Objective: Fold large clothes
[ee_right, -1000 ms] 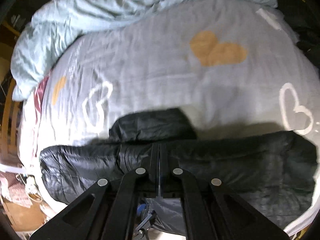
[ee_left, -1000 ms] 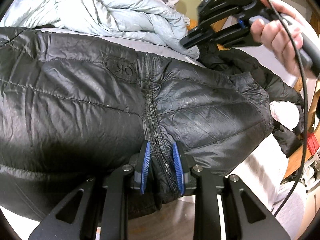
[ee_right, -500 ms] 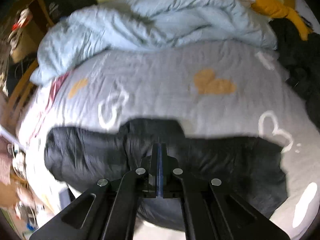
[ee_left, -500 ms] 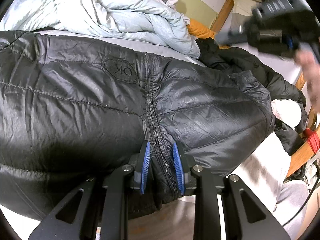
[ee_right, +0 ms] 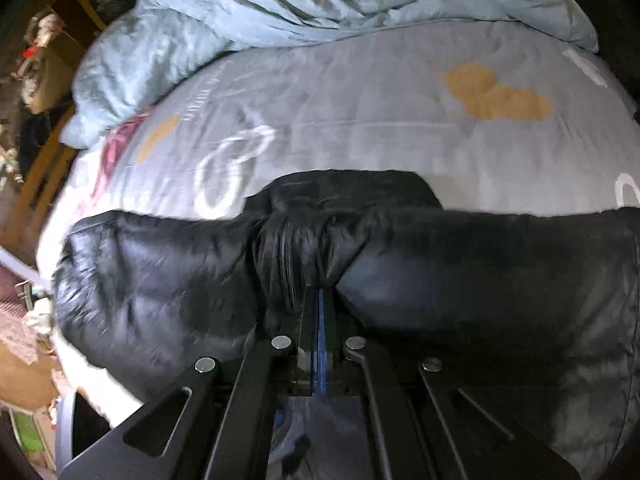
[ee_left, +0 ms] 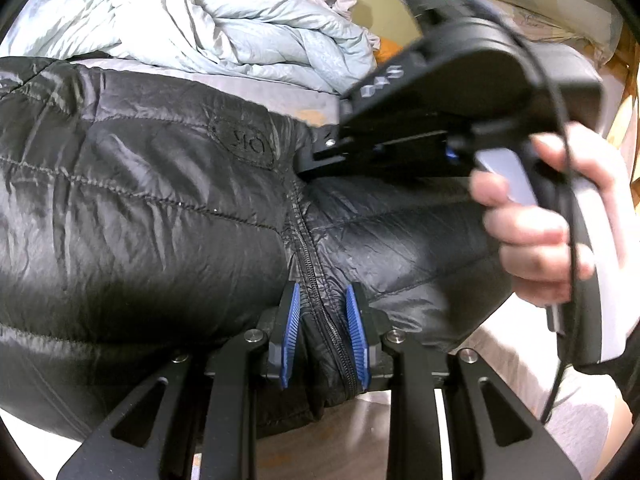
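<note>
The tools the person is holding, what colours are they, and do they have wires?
Each tool is black, with ridged blue pads inside its fingers and round silver bolts on angular black arms. The right tool has a chunky black body, white markings, a pale grey handle and a thin black cable. The bare right hand shows no sleeve.

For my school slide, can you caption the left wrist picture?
Left gripper pinches black puffer jacket at its zipper.
</note>
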`<action>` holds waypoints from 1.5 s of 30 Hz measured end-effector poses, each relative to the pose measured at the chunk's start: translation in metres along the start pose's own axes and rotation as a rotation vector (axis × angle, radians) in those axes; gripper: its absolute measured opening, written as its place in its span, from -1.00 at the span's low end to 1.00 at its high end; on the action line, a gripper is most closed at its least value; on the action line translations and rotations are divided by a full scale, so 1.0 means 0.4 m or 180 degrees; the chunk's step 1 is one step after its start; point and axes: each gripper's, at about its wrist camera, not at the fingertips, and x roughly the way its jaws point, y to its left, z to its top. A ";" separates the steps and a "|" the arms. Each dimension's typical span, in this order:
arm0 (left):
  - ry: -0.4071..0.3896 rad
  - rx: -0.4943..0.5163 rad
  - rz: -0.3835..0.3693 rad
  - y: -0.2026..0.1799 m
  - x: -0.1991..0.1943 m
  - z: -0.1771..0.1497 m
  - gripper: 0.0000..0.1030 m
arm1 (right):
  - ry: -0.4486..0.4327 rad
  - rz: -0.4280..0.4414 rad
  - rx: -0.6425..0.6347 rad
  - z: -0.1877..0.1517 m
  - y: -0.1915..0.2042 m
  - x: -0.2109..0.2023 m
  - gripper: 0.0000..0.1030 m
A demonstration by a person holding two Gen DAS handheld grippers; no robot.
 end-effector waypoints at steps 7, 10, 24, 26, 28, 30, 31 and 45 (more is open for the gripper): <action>0.0011 -0.0034 0.0023 0.002 0.002 0.001 -0.52 | 0.0530 0.0194 0.0546 0.038 -0.077 0.102 -1.00; 0.0009 -0.0041 0.0003 0.004 -0.001 -0.001 -0.50 | 0.0450 0.0196 0.0515 0.029 -0.078 0.107 -1.00; -0.0009 -0.0020 0.0005 0.000 -0.002 -0.001 -0.49 | -0.1027 -0.0208 0.0286 -0.301 -0.195 -0.325 -0.21; -0.0013 -0.0009 0.0013 0.000 -0.002 -0.001 -0.49 | -0.1164 -0.0019 0.0575 -0.351 -0.240 -0.358 0.32; -0.0012 -0.0010 0.0007 0.001 -0.004 -0.001 -0.48 | -0.1119 0.0124 0.1015 -0.383 -0.285 -0.363 0.76; -0.0010 -0.0016 -0.0002 0.001 -0.003 -0.001 -0.48 | -0.1010 0.0251 0.1643 -0.417 -0.351 -0.346 0.77; -0.0010 -0.0016 0.0000 0.001 -0.002 0.000 -0.48 | -0.1039 0.0288 0.1768 -0.425 -0.359 -0.340 0.77; -0.0223 0.0351 0.0358 -0.081 -0.108 0.052 0.20 | -0.1523 -0.0040 0.1535 -0.350 -0.372 -0.243 0.07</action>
